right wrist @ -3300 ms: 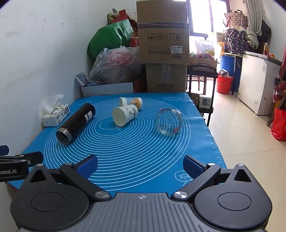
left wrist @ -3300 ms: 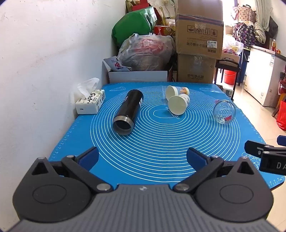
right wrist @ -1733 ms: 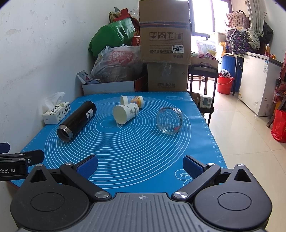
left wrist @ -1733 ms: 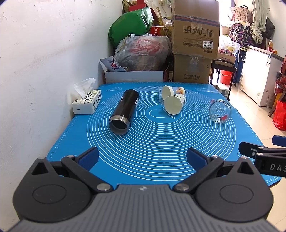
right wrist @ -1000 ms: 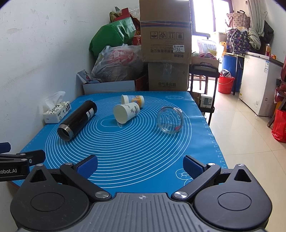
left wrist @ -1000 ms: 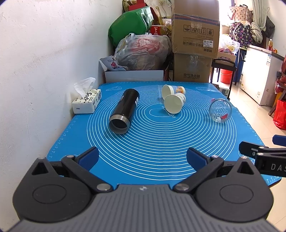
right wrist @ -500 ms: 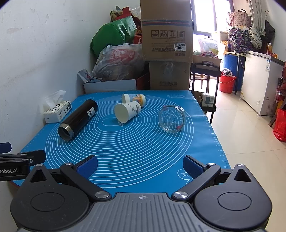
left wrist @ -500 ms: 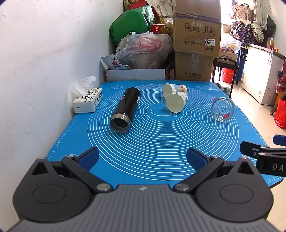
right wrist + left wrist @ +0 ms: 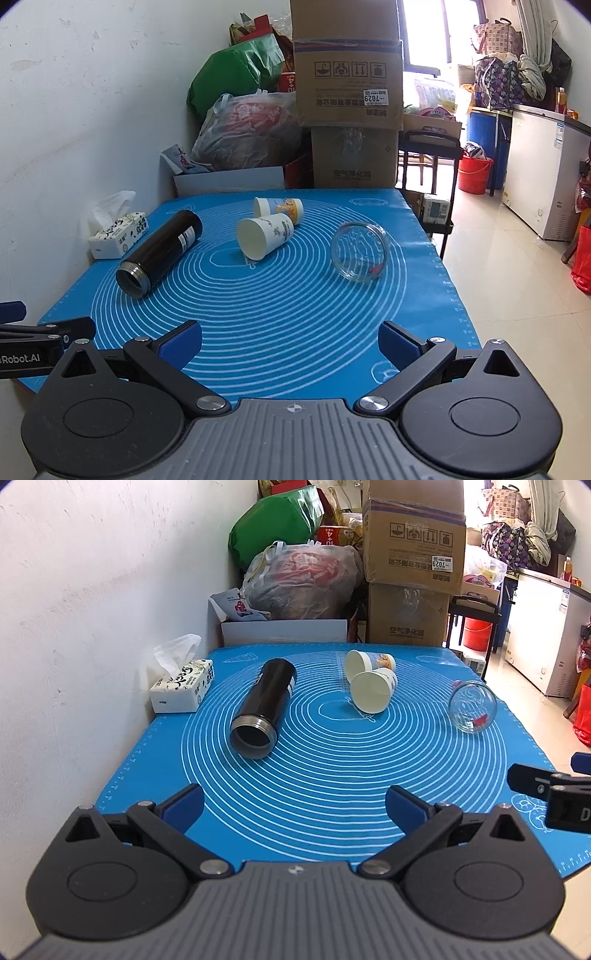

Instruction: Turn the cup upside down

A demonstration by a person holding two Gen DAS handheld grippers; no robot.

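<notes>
Several cups lie on their sides on a blue mat (image 9: pixel 332 775). A black flask (image 9: pixel 264 707) (image 9: pixel 159 253) lies left with its mouth toward me. Two paper cups lie mid-table, the near one (image 9: pixel 373 694) (image 9: pixel 264 236) in front of the far one (image 9: pixel 367 662) (image 9: pixel 279 210). A clear glass cup (image 9: pixel 472 710) (image 9: pixel 360 254) lies right. My left gripper (image 9: pixel 295 805) is open and empty over the mat's near edge. My right gripper (image 9: pixel 290 341) is open and empty, near the front right.
A tissue box (image 9: pixel 183 685) sits at the mat's left edge by the white wall. Cardboard boxes (image 9: pixel 412 576) and full bags (image 9: pixel 299 583) stand behind the table. The table's right edge drops to a tiled floor (image 9: pixel 517 295).
Both grippers have drifted slightly; the view shifts a little, the objects sit a bit nearer. The cups have not moved. Both grippers stay open.
</notes>
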